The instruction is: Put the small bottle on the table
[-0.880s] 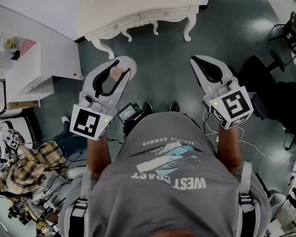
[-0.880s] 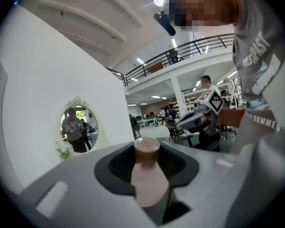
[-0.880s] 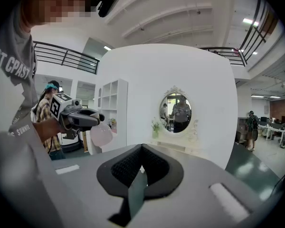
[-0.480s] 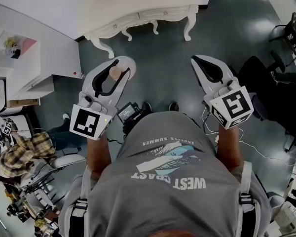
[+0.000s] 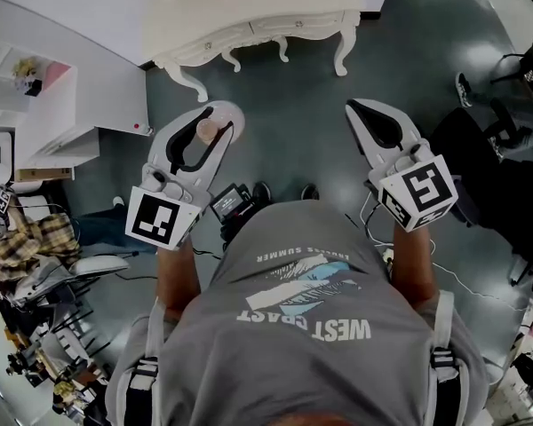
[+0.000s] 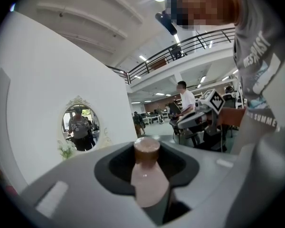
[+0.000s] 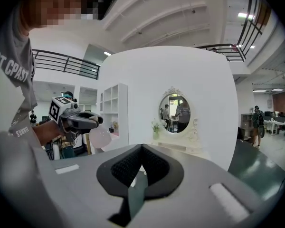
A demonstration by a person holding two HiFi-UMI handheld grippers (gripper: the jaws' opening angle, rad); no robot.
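Note:
The small bottle (image 5: 208, 130) is pale pink with a brown cap, and my left gripper (image 5: 218, 121) is shut on it, holding it in the air above the dark floor. In the left gripper view the bottle (image 6: 148, 177) stands between the jaws with its cap pointing away. The white dressing table (image 5: 249, 16) lies ahead of both grippers. In the right gripper view the table (image 7: 176, 147) carries an oval mirror (image 7: 175, 113). My right gripper (image 5: 362, 114) is shut and holds nothing; it hangs level with the left one. The right gripper view also shows the left gripper (image 7: 78, 120) carrying the bottle (image 7: 99, 137).
A white shelf unit (image 5: 35, 122) stands at the left. A person in a plaid shirt (image 5: 22, 242) is at the far left among cables and gear. Dark office chairs (image 5: 506, 140) are at the right. Grey floor (image 5: 293, 122) separates me from the table.
Both grippers have stayed almost still, the bottle unchanged in the left one. The person in plaid at the left has moved up and farther left.

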